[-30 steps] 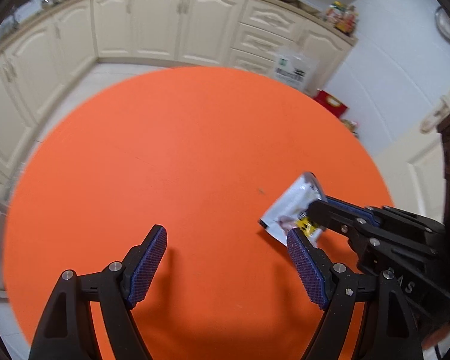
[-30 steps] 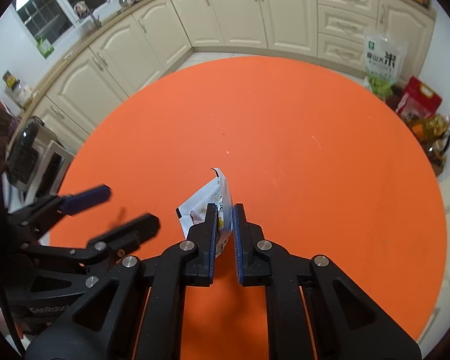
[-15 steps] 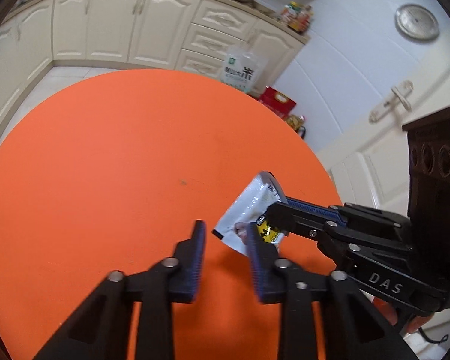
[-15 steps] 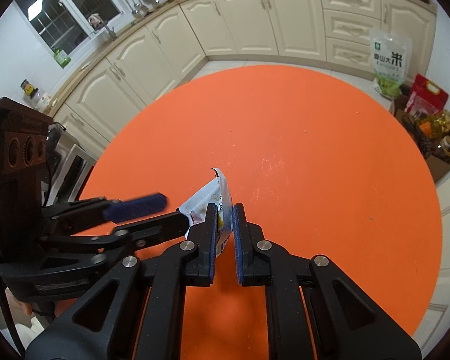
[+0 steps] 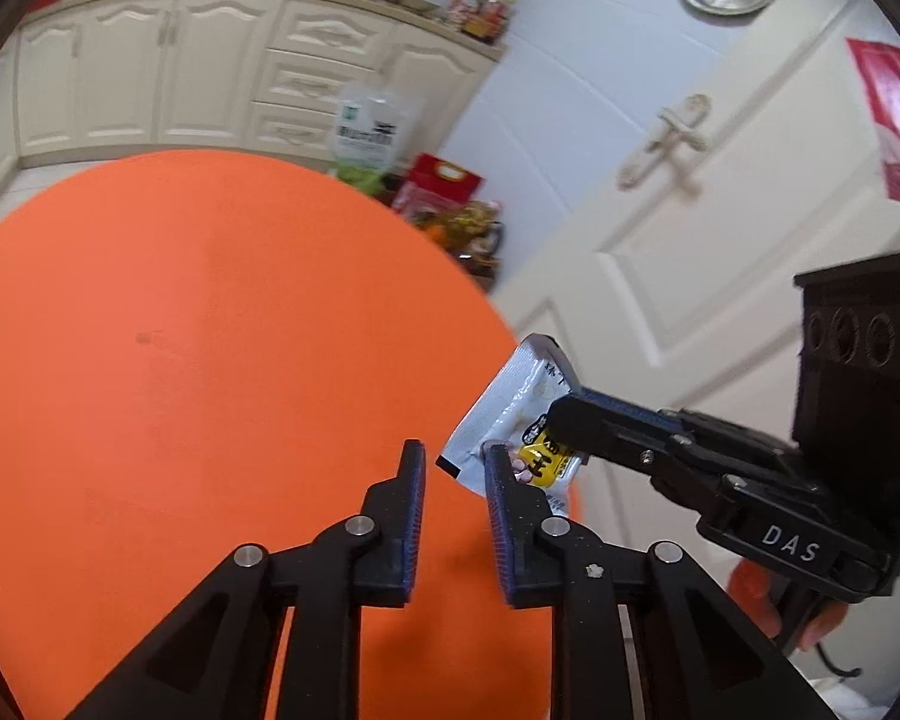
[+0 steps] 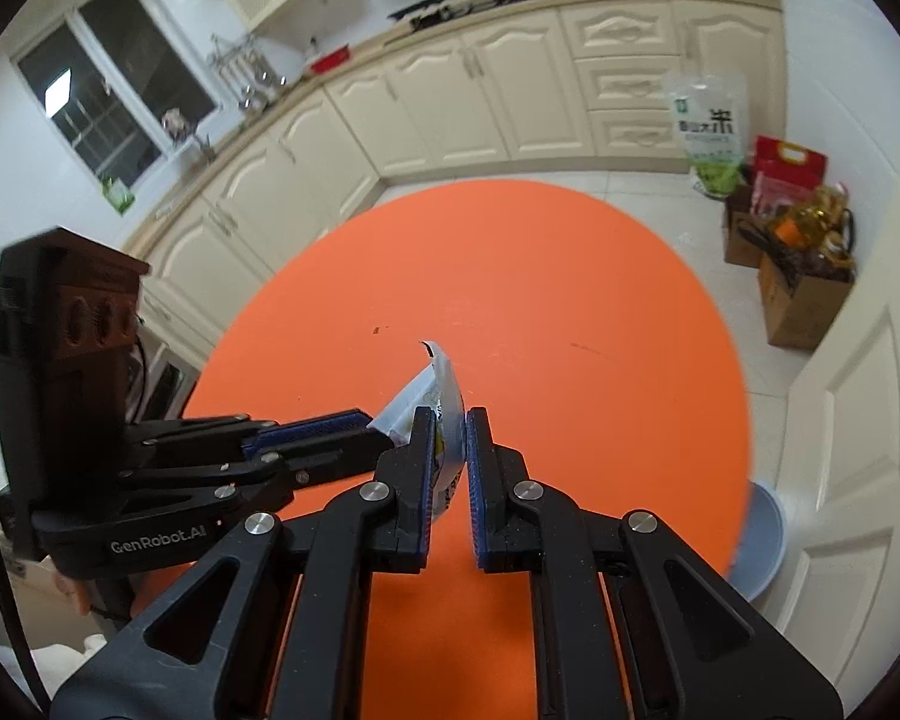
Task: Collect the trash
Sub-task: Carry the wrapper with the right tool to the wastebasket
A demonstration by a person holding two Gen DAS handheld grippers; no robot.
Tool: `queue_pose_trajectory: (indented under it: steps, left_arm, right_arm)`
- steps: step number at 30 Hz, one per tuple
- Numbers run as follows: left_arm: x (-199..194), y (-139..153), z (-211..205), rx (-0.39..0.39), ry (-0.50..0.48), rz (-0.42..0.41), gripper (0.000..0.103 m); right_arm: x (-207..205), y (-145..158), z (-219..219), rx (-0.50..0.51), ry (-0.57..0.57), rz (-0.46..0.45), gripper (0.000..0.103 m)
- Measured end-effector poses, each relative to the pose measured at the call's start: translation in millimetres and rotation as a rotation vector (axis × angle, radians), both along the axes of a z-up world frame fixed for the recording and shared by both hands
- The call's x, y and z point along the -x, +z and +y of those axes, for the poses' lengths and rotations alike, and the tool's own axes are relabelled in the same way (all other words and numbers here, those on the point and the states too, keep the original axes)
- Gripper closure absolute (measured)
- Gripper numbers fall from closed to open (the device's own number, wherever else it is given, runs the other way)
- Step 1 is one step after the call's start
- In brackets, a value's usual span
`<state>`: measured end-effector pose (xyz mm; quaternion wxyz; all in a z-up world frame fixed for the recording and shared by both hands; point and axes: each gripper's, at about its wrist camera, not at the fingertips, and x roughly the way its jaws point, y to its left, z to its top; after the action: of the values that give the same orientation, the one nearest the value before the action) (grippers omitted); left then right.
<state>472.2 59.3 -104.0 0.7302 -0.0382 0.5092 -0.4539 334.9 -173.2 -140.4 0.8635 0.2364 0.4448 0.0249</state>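
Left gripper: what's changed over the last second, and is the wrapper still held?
The left gripper went from wide open to nearly shut, on nothing. The right gripper lifted the wrapper off the orange table and carried it toward the table's edge by the door. Unchanged: right gripper stays clamped on the wrapper.

surface: round orange table (image 6: 570, 312) | on it: small dark speck (image 6: 377, 330)

A round orange counter (image 6: 540, 276) is being flanked by cream kitchen cabinets (image 6: 510, 102); a green-and-white rice bag (image 6: 711, 132) is being propped against them, beside a brown cardboard box (image 6: 801, 306).
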Motion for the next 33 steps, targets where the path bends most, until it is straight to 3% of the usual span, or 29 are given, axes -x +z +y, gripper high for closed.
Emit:
queue_pose_trajectory:
  steps: [1, 4, 7, 8, 11, 14, 19, 23, 33]
  left_arm:
    - [3, 2, -1, -0.006, -0.004, -0.007, 0.082]
    - [23, 6, 5, -0.017, -0.006, -0.014, 0.051]
    - [35, 9, -2, 0.043, -0.035, 0.02, 0.047]
    - [37, 8, -4, 0.049, -0.047, 0.028, 0.051]
    - [57, 8, -15, 0.038, -0.098, 0.026, 0.081]
    - [68, 6, -34, 0.009, -0.144, 0.01, 0.09]
    - [100, 3, -70, -0.014, -0.206, 0.014, 0.094]
    - [131, -12, -104, -0.091, -0.235, 0.001, 0.095]
    - [183, -79, -218, -0.328, -0.247, -0.039, 0.1]
  right_arm:
    - [9, 3, -4, 0.0, -0.011, -0.008, 0.093]
    - [29, 7, -16, 0.011, -0.032, -0.029, 0.093]
    - [47, 9, -25, -0.007, -0.041, -0.038, 0.093]
    - [53, 9, -28, 0.002, -0.054, -0.037, 0.093]
    - [70, 8, -39, -0.016, -0.078, -0.039, 0.093]
    - [91, 5, -55, 0.01, -0.129, -0.035, 0.093]
    - [133, -5, -94, -0.008, -0.235, -0.031, 0.093]
    - [162, -19, -118, 0.006, -0.306, -0.01, 0.093]
    - [198, -105, -190, -0.023, -0.456, 0.171, 0.093]
